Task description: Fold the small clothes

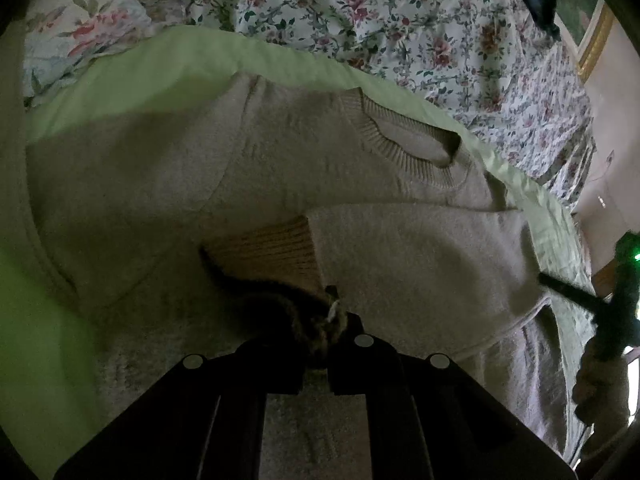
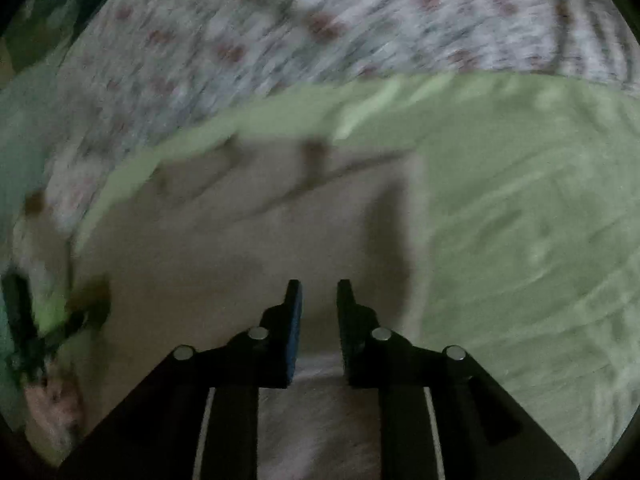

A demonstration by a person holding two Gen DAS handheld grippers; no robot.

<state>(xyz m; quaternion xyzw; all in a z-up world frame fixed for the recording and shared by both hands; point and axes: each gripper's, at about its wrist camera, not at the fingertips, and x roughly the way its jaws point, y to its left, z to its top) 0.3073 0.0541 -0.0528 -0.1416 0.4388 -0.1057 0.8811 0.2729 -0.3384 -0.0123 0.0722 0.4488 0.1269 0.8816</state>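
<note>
Left wrist view: nearest the lens, the left gripper (image 1: 326, 322) is pinched tight on a bunched bit of beige knit, w/ a small white tag poking out at the tips. It looks like the end of a sleeve, but the bunch is too dark to be sure. The sweater (image 1: 168, 184) lies flat across the green sheet (image 1: 132, 68), neck opening (image 1: 416, 136) toward the floral bedspread (image 1: 400, 28). One sleeve (image 1: 420, 248) is folded across the chest, its ribbed cuff (image 1: 268, 248) just ahead of the tips. At the right edge the other tool's dark body and a hand (image 1: 600, 384) show, near the sweater's side.

Right wrist view: blurred. The right gripper (image 2: 318, 304) is nearest; its jaws are parted a little w/ nothing between them, hovering over beige knit at the sweater's edge, green sheet to the right. The other tool shows as a dark smear at far left.

Risks, as I judge them: the left pinch is small and bunched, so a pull could drag the whole body and undo the sleeve already laid across. The knit is soft, so it may sag or crease mid-fold. The right tool grips nothing, so nothing pins the garment if it slides.

Containers: none in either view.
</note>
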